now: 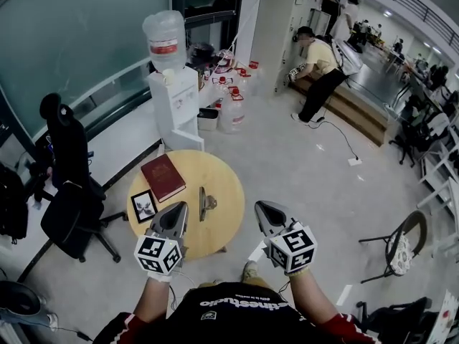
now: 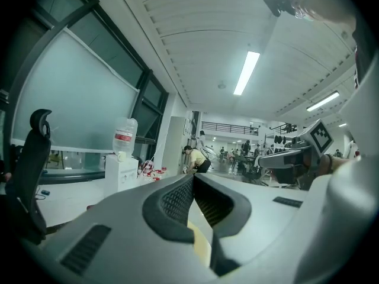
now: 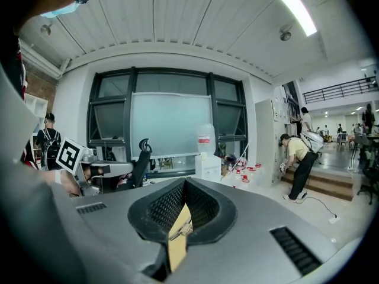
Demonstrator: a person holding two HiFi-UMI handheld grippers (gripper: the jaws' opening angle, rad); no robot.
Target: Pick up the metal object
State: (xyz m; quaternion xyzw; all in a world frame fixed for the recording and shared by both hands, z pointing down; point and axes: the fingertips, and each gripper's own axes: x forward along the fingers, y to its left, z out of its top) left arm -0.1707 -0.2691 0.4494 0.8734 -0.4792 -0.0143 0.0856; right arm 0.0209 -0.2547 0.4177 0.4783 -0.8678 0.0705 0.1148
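Note:
A metal object [image 1: 205,203] lies on the round wooden table [image 1: 222,181], near its middle. Both grippers hover over the table's near edge, held level and pointing away from me. My left gripper [image 1: 181,208] is just left of the metal object, its jaws shut and empty; in the left gripper view [image 2: 192,177] the tips meet. My right gripper [image 1: 261,206] is off the table's right rim, also shut with nothing held. In the right gripper view [image 3: 185,183], a sliver of the metal object [image 3: 182,229] shows under the closed tips.
A red book [image 1: 163,177] and a small framed picture [image 1: 144,205] lie on the table's left side. A black office chair [image 1: 69,185] stands to the left, a water dispenser [image 1: 174,95] and water jugs [image 1: 231,108] beyond, a folding chair [image 1: 401,244] to the right. A person [image 1: 320,69] bends over far off.

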